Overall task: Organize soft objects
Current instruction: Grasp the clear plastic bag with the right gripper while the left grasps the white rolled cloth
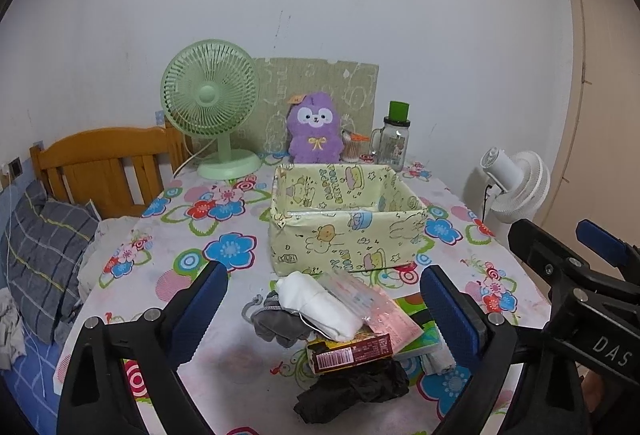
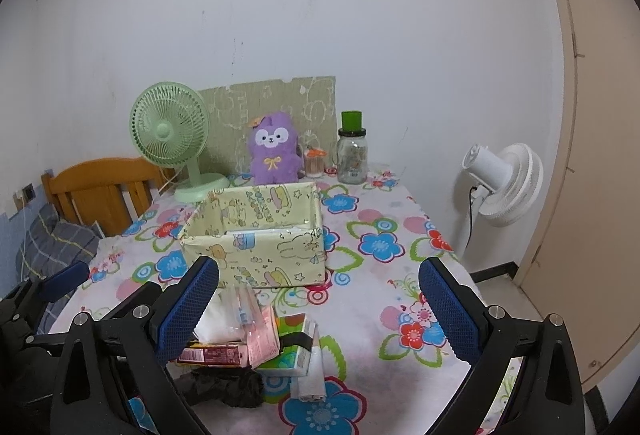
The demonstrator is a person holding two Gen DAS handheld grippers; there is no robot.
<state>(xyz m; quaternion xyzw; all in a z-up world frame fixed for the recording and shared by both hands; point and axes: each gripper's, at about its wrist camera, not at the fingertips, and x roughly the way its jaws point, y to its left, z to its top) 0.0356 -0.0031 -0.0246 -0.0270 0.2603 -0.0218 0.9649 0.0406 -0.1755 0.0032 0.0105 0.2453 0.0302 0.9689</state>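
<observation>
A pile of objects lies on the near part of the floral table: a white cloth roll (image 1: 320, 305), a grey drawstring pouch (image 1: 276, 319), a pink plastic packet (image 1: 376, 309), a dark red box (image 1: 350, 351), a black cloth (image 1: 352, 389) and a green booklet (image 1: 420, 339). Behind the pile stands an open pale yellow cartoon box (image 1: 348, 215). My left gripper (image 1: 324, 311) is open, its blue pads either side of the pile and above it. My right gripper (image 2: 320, 311) is open to the right of the pile (image 2: 248, 339); the yellow box (image 2: 256, 235) stands ahead of it.
At the back of the table stand a green desk fan (image 1: 210, 111), a purple plush toy (image 1: 314, 129), a glass jar with green lid (image 1: 394, 139) and a cardboard sheet (image 1: 320, 91). A wooden bed headboard (image 1: 104, 163) and pillow are left; a white fan (image 2: 504, 183) is right.
</observation>
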